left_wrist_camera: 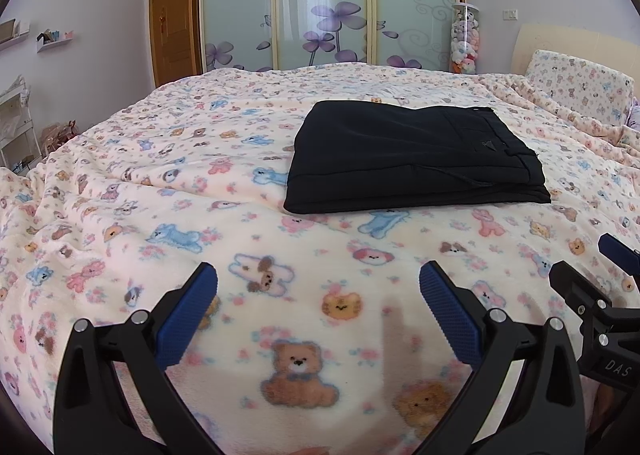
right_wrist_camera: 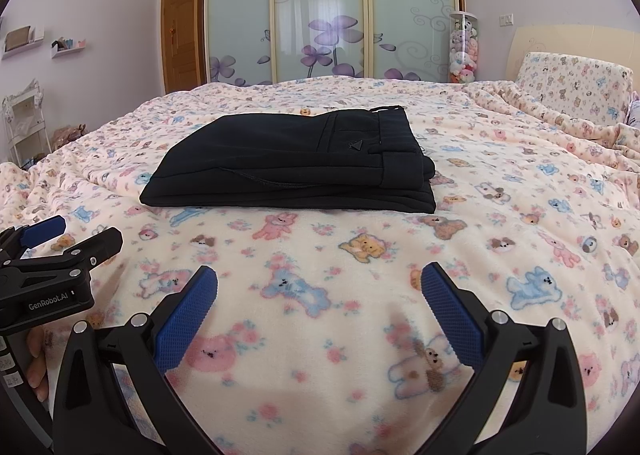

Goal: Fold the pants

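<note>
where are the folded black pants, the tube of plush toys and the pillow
folded black pants (right_wrist_camera: 288, 163), right wrist view, middle of the top layer
tube of plush toys (right_wrist_camera: 463, 49), right wrist view, middle of the clear tube
pillow (left_wrist_camera: 576, 85), left wrist view, its front face

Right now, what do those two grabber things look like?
Each gripper, left and right, has two black plastic arms with round silver bolts. The fingers wear bumpy blue rubber pads. White letters on the left one's side read GenRobot.AI. No cables show.
</note>
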